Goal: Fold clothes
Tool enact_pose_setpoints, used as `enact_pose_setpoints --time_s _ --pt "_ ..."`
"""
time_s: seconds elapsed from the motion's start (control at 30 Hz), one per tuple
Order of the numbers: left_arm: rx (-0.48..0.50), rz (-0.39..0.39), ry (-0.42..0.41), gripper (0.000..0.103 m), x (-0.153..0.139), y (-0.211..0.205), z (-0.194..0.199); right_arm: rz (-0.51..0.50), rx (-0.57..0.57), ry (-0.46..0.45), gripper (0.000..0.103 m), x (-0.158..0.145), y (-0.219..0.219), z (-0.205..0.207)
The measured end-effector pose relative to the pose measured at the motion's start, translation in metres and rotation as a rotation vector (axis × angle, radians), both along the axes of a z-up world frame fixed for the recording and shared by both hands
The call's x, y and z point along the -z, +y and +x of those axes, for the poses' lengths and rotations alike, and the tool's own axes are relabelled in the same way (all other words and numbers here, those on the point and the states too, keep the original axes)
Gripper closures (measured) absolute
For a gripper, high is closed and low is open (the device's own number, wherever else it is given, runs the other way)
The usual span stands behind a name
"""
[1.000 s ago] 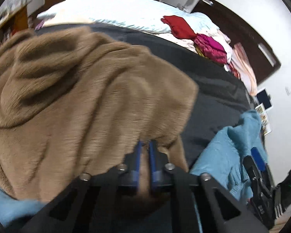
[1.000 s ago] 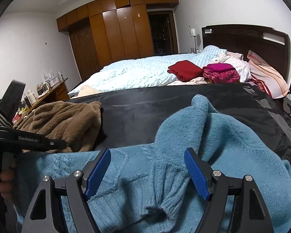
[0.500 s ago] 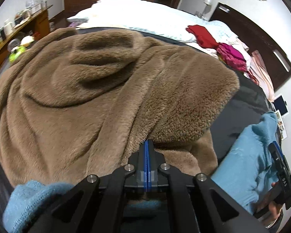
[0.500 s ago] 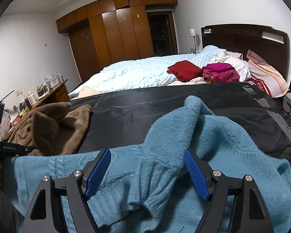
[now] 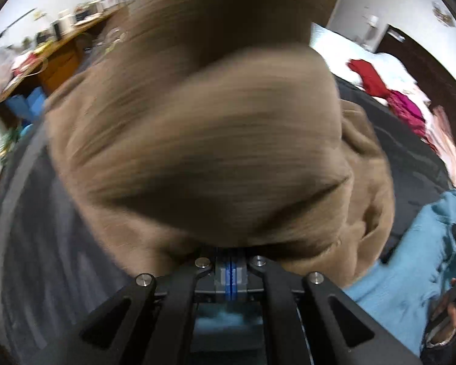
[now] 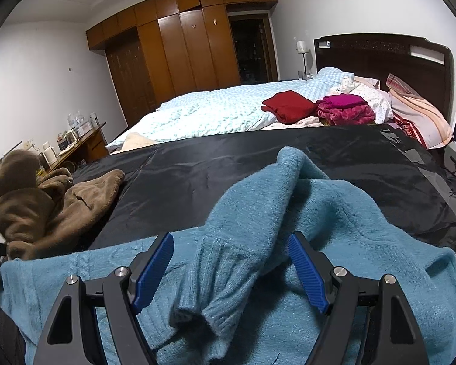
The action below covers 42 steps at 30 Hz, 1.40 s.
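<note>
Bedroom, black sheet [image 6: 288, 164] over the bed. My left tool [image 5: 230, 269] is clamped on the brown fleece [image 5: 215, 140], lifted and blurred. My right tool [image 6: 231, 269] gapes wide over the blue sweater [image 6: 349, 219], its cuff between the fingers.

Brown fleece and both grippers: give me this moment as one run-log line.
left gripper: shut on brown fleece, lifted, blurred | right gripper: open over blue sweater cuff | black sheet: under both

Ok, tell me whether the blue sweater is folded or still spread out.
Not folded: the blue sweater lies rumpled on the black sheet, one sleeve flopped across it.
</note>
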<state>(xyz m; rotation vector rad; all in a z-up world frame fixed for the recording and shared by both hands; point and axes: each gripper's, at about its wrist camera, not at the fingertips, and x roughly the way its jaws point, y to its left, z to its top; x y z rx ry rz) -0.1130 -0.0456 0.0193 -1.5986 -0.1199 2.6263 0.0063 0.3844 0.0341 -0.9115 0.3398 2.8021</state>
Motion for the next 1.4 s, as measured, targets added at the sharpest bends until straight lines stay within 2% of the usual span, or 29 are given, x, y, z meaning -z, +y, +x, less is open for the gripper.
enact_pose_setpoints --time_s 0.07,0.1,0.13,0.23,0.3,0.37,0.47,0.5,0.57,0.63,0.7,0.77,0.87,1.03,1.13,1.4 --pt "-0.055 -0.063 0.01 0.099 0.0 -0.016 0.007 0.002 -0.001 0.0 0.023 0.0 -0.001 0.0" --pt "-0.068 -0.07 0.008 0.099 0.0 -0.02 0.009 0.003 -0.002 0.0 0.023 0.0 -0.001 0.0" --pt "-0.123 -0.145 0.003 0.099 0.002 -0.027 0.012 0.004 -0.002 0.0 0.023 0.0 -0.001 -0.001" --pt "-0.252 -0.218 -0.001 0.098 0.005 -0.061 0.022 0.008 -0.003 0.002 0.023 0.0 -0.002 -0.001" --pt "-0.292 -0.118 0.018 0.098 0.001 -0.08 0.035 0.01 -0.005 0.002 0.023 0.0 -0.002 -0.002" --pt "-0.293 -0.104 0.07 0.098 -0.014 -0.081 0.045 0.007 -0.002 0.001 0.023 0.0 -0.002 -0.003" --pt "-0.206 -0.089 0.147 0.096 -0.036 -0.045 0.05 0.005 -0.003 -0.003 0.023 0.0 -0.003 -0.004" --pt "-0.169 -0.084 0.172 0.091 -0.044 -0.034 0.053 0.005 -0.001 -0.003 0.023 0.0 -0.003 -0.004" --pt "-0.067 -0.063 0.219 0.08 -0.058 -0.003 0.058 0.005 0.003 -0.001 0.023 0.0 -0.002 -0.003" --pt "0.043 -0.02 0.244 0.058 -0.065 0.021 0.06 0.002 0.005 0.002 0.023 0.0 -0.002 -0.002" --pt "0.15 0.022 0.267 0.048 -0.074 0.054 0.072 0.0 0.006 0.001 0.023 0.0 -0.002 -0.002" --pt "0.263 0.049 0.266 0.042 -0.075 0.095 0.073 -0.002 0.002 -0.006 0.023 0.001 -0.002 -0.003" --pt "0.384 0.077 0.206 0.04 -0.066 0.154 0.057 -0.005 0.0 -0.011 0.023 0.002 -0.002 -0.004" --pt "0.418 0.016 0.092 0.04 -0.036 0.219 0.038 -0.007 -0.005 -0.011 0.023 0.002 -0.002 -0.003" --pt "0.405 -0.038 0.047 0.04 -0.018 0.233 0.025 -0.003 -0.009 -0.009 0.023 0.001 -0.003 -0.004" --pt "0.302 -0.129 0.008 0.04 0.013 0.204 0.0 -0.002 -0.02 -0.018 0.023 0.002 -0.005 -0.008"
